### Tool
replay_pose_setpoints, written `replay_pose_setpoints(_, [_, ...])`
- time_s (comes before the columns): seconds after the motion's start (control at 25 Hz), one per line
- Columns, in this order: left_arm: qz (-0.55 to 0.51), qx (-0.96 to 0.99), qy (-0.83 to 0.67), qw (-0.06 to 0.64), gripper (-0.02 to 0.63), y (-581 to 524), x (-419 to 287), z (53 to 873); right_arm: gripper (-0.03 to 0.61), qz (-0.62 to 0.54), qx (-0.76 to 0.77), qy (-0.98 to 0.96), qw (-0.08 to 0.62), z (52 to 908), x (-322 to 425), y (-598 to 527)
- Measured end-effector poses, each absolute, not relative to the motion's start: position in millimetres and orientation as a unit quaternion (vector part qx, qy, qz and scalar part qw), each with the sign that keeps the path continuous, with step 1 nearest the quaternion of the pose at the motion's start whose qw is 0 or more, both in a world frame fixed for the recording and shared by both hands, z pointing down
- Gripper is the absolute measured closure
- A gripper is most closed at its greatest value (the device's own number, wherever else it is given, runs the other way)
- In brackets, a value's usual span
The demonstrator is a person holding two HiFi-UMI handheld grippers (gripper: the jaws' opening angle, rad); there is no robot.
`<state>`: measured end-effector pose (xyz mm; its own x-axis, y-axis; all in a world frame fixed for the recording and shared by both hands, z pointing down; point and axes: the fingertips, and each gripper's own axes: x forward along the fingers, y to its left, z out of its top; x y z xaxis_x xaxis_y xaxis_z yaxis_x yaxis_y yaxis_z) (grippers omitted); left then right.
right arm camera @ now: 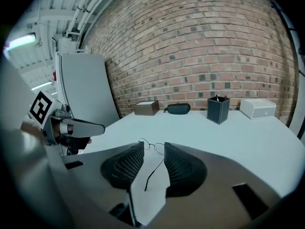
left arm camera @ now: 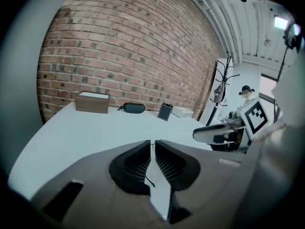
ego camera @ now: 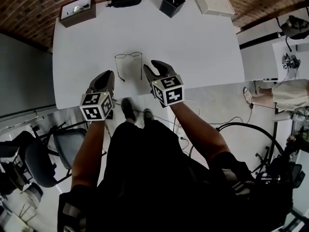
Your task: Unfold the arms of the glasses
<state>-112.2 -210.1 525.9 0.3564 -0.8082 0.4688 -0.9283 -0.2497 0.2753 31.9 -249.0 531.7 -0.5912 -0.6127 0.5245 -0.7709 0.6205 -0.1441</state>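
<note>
At my left hand, the left gripper [left arm camera: 153,143] has its jaws nearly together, with only a narrow slit between the tips and nothing pinched. Through that slit I see the tip of one thin temple lying on the table [ego camera: 203,42]. My right gripper [right arm camera: 153,151] stands with its jaws wide apart and empty. Both grippers hang above the near edge of the table, clear of its surface. The glasses [ego camera: 128,55] lie on the white top just ahead of them and between the two. Both of their arms are swung out and point back toward me, with the lenses on the far side. Along the far edge, well apart from the glasses, I see a brown box [ego camera: 77,9], a dark case [ego camera: 124,0], a black pen holder [ego camera: 172,4] and a white box [ego camera: 215,4]. A brick wall [right arm camera: 200,56] rises behind them.
</note>
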Motion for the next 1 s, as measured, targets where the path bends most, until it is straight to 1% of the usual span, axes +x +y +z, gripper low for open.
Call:
replay_pose_setpoints(0.16, [0.098,0.776,-0.571,0.251,0.585,-194.1,-99.7,504.6,0.462,0.166,0.376,-0.89,0.197,500.0,38.1,-236.0])
replay_pose_setpoints(0.24, [0.086,0.779,-0.571,0.243,0.601,-183.4,-92.1,492.5,0.502,0.158,0.367,-0.898,0.183,483.0,39.8,-225.9])
replay_pose_setpoints(0.36, [0.077,0.784,-0.574,0.222,0.603,-168.1,-79.5,473.9,0.529,0.134,0.363,-0.907,0.169,460.8,49.9,-213.6])
replay_pose_setpoints(0.48, [0.075,0.785,-0.581,0.199,0.603,-155.6,-69.7,456.3,0.539,0.112,0.367,-0.909,0.164,446.3,63.4,-208.1])
replay_pose_setpoints(0.68, [0.046,0.787,-0.583,0.197,0.603,-138.3,-63.1,430.5,0.558,0.113,0.362,-0.915,0.14,427.7,75.5,-198.5])
replay_pose_setpoints(1.0, [0.047,0.784,-0.592,0.179,0.603,-113.3,-79.3,395.1,0.566,0.092,0.366,-0.918,0.119,399.5,71.6,-181.2])
